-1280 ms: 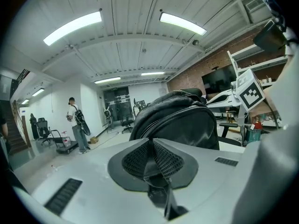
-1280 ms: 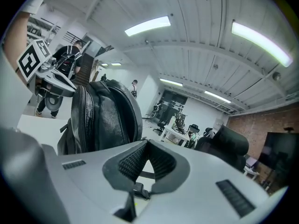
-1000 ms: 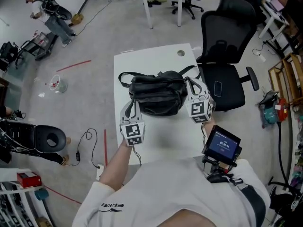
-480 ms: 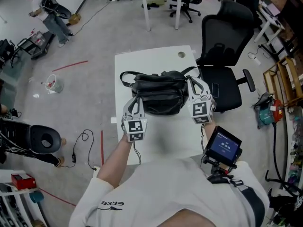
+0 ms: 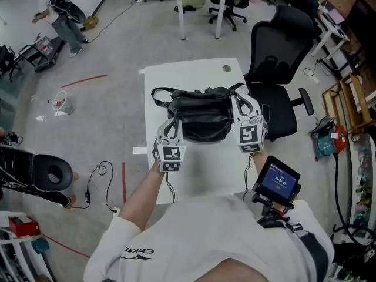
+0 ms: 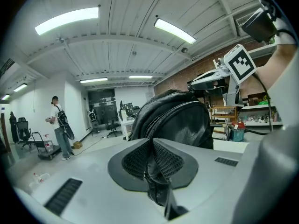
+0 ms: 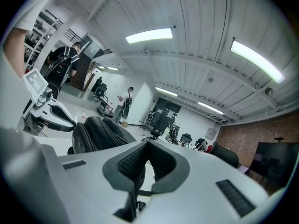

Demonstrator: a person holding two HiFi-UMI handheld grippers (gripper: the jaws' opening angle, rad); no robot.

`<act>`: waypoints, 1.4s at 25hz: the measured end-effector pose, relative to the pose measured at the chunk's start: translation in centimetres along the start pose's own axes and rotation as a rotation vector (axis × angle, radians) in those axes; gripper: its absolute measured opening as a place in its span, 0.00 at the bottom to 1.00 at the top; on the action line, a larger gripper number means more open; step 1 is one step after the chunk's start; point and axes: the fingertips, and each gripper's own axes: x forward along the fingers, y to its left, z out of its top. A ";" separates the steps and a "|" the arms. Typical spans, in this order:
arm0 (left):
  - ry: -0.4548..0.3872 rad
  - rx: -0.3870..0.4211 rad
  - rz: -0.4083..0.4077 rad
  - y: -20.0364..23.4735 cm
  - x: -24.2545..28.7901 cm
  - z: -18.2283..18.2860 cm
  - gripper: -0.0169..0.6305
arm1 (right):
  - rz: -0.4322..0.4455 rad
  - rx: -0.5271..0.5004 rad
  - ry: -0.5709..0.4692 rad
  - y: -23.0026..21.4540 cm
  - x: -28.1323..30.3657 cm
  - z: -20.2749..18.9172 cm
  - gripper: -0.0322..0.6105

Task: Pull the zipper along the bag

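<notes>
A black leather bag lies across the white table. My left gripper is at the bag's left end, and in the left gripper view its jaws are shut on a fold of black leather, with the bag bulging just beyond. My right gripper is at the bag's right end. In the right gripper view it is shut on a thin black tab of the bag; I cannot tell whether this is the zipper pull. The left gripper shows beyond the bag.
A black office chair stands close to the table's right edge. A small screen device hangs by my right forearm. The table has a cable hole at its far end. A person stands far off to the left.
The left gripper has edged slightly up and to the right, toward the bag. The right gripper and the bag have hardly moved.
</notes>
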 end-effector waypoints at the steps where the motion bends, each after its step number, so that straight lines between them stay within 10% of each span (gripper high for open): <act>1: -0.004 0.003 -0.005 0.0 -0.1 0.2 0.03 | -0.001 -0.002 0.000 0.1 0.0 0.3 0.07; 35: -0.086 0.093 -0.095 1.7 0.0 0.5 0.03 | 0.029 -0.066 -0.020 7.0 2.7 8.2 0.07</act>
